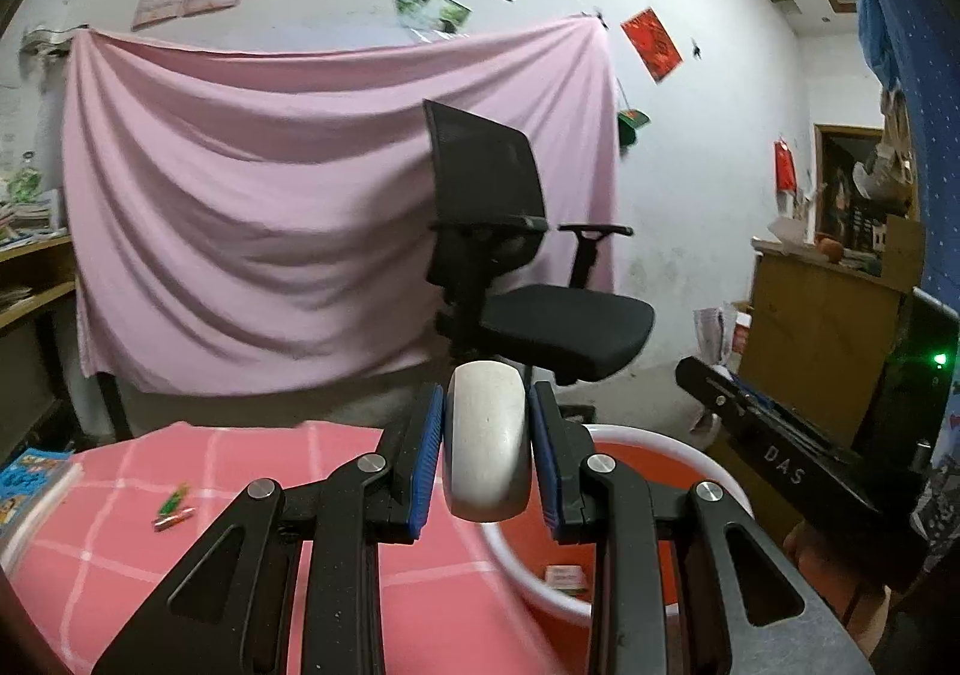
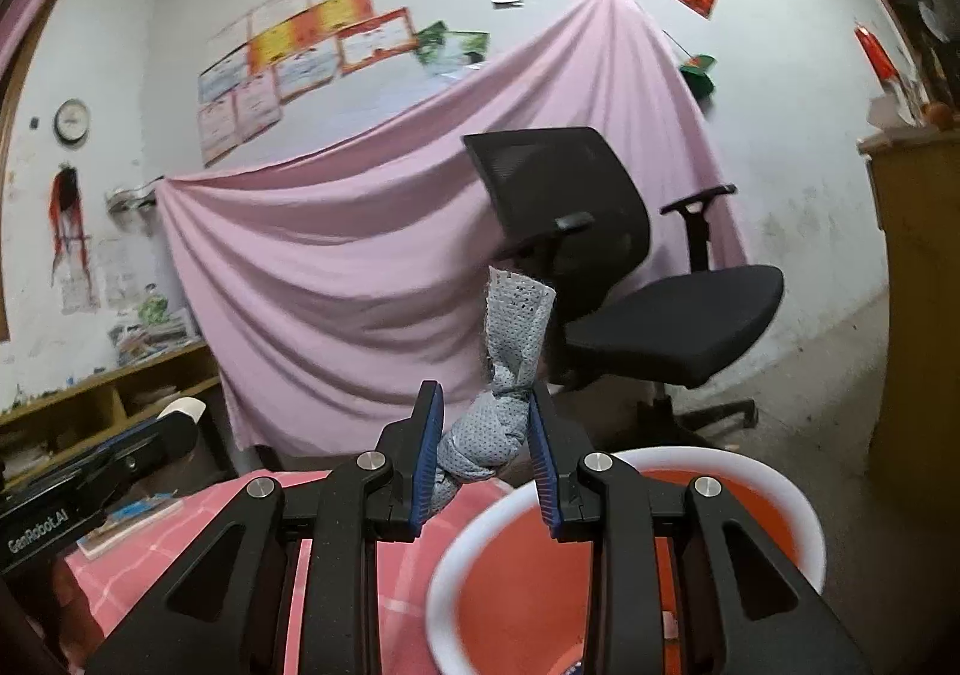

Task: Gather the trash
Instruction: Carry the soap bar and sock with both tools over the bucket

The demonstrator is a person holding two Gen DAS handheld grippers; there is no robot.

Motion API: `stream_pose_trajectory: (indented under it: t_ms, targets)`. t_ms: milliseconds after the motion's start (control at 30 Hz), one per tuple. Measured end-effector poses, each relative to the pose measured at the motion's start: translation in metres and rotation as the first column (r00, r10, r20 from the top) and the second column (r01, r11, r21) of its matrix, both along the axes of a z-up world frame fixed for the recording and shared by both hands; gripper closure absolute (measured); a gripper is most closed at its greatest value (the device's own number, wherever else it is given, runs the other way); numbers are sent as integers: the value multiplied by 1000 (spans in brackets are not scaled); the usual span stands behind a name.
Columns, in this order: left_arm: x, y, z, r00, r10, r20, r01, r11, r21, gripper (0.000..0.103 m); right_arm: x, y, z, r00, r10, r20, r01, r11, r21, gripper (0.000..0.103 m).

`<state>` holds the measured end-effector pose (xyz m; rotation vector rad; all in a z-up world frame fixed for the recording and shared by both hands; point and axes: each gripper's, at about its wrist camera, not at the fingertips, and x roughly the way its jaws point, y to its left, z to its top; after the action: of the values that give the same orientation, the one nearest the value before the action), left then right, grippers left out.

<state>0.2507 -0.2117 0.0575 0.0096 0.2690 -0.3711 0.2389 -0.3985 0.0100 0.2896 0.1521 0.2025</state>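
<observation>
My left gripper (image 1: 487, 402) is shut on a white rounded object (image 1: 489, 441), which stands upright between the blue pads (image 1: 427, 456). It hangs over the edge of the pink checked tablecloth (image 1: 120, 585), next to an orange basin with a white rim (image 1: 648, 438). My right gripper (image 2: 486, 396) is shut on a twisted grey perforated cloth (image 2: 510, 351) that sticks up past the fingertips, just left of and above the same basin (image 2: 720, 459). A small packet (image 1: 564, 579) lies inside the basin. Two small wrappers (image 1: 174, 510) lie on the cloth.
A black office chair (image 1: 540, 315) stands behind the basin, before a hanging pink sheet (image 1: 270, 225). A book (image 1: 30, 486) lies at the table's left edge. Wooden shelves (image 2: 108, 405) are at the left, and a wooden cabinet (image 1: 822, 351) at the right.
</observation>
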Motion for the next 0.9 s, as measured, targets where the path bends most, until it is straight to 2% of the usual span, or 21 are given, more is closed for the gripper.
stream_pose_trajectory:
  t_ms: [333,467,633,900]
  targets:
    - [31,-47,-1,984,-35,-175,32,999,-20,78,12,-52,-26,981,-33,-190,67,983,173,76]
    - [43,-53,-8,969,-19,-248,8,999,-44,78,19,-58,-34,965,-4,-261,52,983,178,76]
    - [51,-52,-18,949,9,-315,-20,999,-32,78,29,-57,-45,939,56,-338,8,983,186,76]
    - [55,-51,-24,933,0,-359,-17,999,-43,78,32,-51,-49,927,78,-367,-8,982,188,76]
